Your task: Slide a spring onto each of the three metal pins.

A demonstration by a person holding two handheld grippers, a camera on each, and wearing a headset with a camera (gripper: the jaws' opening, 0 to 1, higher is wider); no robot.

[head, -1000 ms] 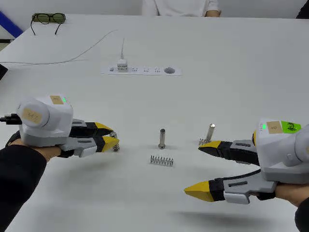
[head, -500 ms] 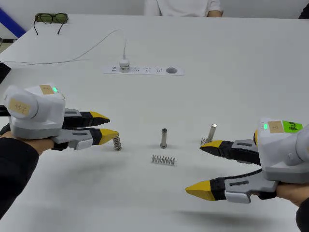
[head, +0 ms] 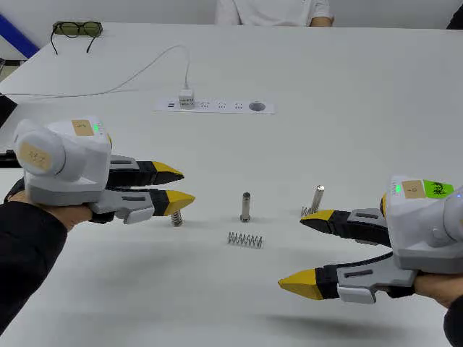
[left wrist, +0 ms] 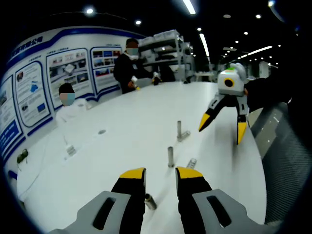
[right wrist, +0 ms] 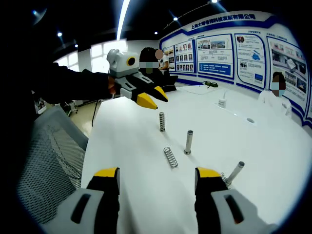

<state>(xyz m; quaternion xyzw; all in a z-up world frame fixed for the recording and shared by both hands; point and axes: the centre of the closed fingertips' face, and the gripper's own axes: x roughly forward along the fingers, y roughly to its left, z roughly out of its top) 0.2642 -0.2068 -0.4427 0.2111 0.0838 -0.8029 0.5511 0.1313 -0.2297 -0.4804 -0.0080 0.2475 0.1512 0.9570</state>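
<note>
Three metal pins stand on the white table. The left pin (head: 176, 217) wears a spring (right wrist: 162, 121). The middle pin (head: 246, 206) is bare and upright, and in front of it lies a loose spring (head: 244, 239). The right pin (head: 317, 196) leans, with another spring (head: 304, 212) at its foot. My left gripper (head: 185, 186) hovers just above the sprung pin, jaws a little apart and holding nothing. In its own view, the left gripper (left wrist: 161, 173) looks toward the middle pin (left wrist: 170, 157). My right gripper (head: 293, 251) stands wide open to the right of the loose spring.
A white power strip (head: 213, 106) with a plugged charger and cable lies further back. Dark glasses (head: 76, 29) rest at the far left corner. A person (head: 271, 10) sits at the far edge. The table's near edge runs below the right gripper (right wrist: 158, 171).
A second ago the left gripper's tips were at the spring on the left pin. It let go, drew back left, then moved right and up over that pin. The right gripper stayed put.
</note>
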